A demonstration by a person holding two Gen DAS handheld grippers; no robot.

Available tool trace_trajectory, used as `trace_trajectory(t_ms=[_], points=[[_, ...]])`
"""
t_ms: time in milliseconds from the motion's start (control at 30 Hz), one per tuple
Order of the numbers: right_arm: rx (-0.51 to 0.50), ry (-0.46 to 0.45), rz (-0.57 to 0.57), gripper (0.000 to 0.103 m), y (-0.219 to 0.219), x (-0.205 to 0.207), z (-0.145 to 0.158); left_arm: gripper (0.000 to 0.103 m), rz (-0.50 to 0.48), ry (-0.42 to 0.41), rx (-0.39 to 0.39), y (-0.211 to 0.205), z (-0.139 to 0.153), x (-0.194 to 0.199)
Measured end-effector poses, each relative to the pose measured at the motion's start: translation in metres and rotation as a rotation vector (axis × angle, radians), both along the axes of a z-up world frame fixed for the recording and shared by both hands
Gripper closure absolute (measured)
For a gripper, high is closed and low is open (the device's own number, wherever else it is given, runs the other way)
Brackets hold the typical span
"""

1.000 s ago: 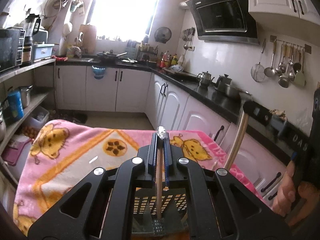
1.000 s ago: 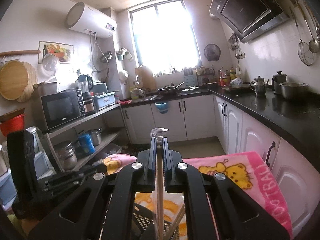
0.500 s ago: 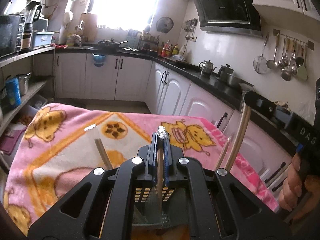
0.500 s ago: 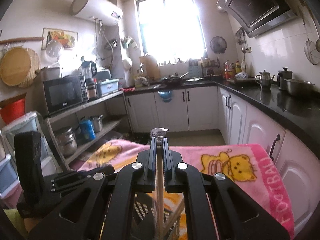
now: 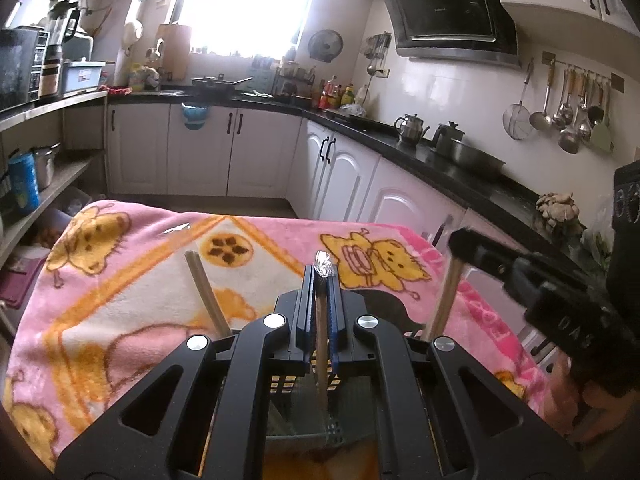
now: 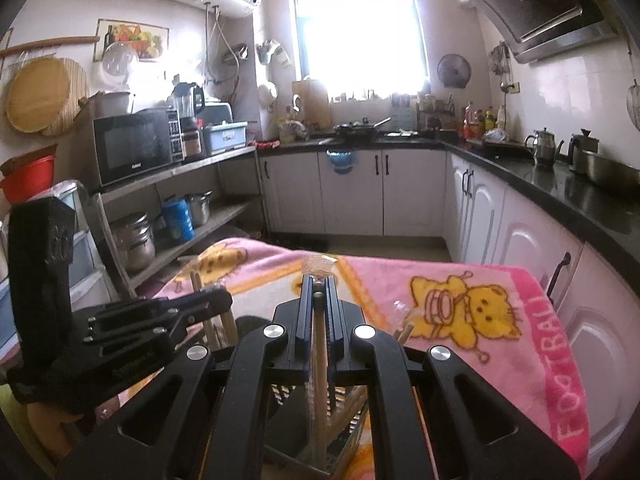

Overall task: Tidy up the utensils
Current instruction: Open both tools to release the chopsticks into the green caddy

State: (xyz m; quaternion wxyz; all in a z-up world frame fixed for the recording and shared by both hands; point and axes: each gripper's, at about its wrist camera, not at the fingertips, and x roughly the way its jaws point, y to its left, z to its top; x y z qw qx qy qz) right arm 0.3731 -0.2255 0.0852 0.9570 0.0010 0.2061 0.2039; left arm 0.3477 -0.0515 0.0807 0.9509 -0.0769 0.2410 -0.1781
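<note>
Chopstick (image 5: 320, 344) in left tool (image 5: 321, 280) (clamped)

Under the black left gripper (image 5: 320, 280) spreads a pink blanket (image 5: 132, 280) — orange-yellow cartoon cats, orange bands, a cream patch with a brown-spotted cookie ahead of the blue-edged fingers (image 5: 332, 300). A pale wooden chopstick (image 5: 321, 344) sits between them, silver foil at its tip. Beyond the black right gripper (image 6: 319, 292), the blanket's deeper pink border carries white letters — FOOTBALL.
</note>
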Motion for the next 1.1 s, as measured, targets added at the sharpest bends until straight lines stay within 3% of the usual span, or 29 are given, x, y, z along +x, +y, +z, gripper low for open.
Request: trace_trajectory(t_ms=[333,533,633,1100], points=[[0.013,0.059,0.031,0.096,0.008,0.007,-0.013,0.102,0.002,0.016,0.006,0.002,-0.004,0.001],[0.047,0.087,0.009,0.094,0.003,0.014,-0.015,0.094,0.005,0.035,0.002,0.006,-0.008,0.001],[0.045,0.103,0.002,0.083,0.001,0.016,-0.018,0.089,0.011,0.039,-0.003,0.008,-0.008,0.001],[0.068,0.129,-0.026,0.069,-0.013,0.003,-0.020,0.065,0.031,0.033,-0.018,0.024,-0.001,-0.018]])
